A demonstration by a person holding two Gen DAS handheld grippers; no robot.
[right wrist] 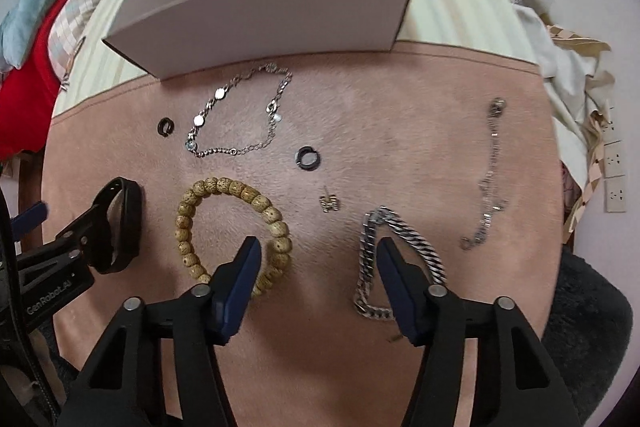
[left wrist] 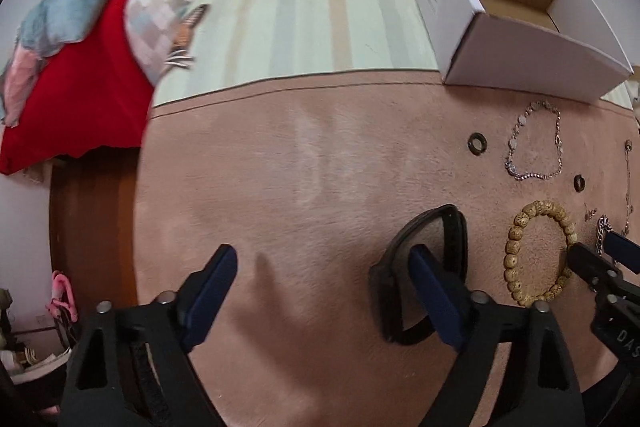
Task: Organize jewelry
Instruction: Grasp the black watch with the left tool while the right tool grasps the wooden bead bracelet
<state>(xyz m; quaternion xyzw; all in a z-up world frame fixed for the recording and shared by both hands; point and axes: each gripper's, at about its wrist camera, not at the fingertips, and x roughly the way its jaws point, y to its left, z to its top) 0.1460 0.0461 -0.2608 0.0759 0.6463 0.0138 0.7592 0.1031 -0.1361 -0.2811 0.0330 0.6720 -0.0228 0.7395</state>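
the open white box (right wrist: 256,11) waits at the pink mat's (right wrist: 360,115) far edge, the left tool (left wrist: 324,281) gapes beside the stiff black band (left wrist: 452,227), and the right tool (right wrist: 318,259) stands apart between light, rolling wooden beads (right wrist: 224,187) and heavy, slithery steel chain (right wrist: 416,247), gripping nothing.

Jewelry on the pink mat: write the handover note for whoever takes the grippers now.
Left gripper: open, one finger inside the black band, no grip.
Right gripper: open, between the wooden bead bracelet and the heavy chain bracelet, holding nothing.
Also on the pink mat: thin silver bracelet, two dark rings, small earring, thin chain.
White box: nothing visible inside.
Done: nothing. Left: every piece.
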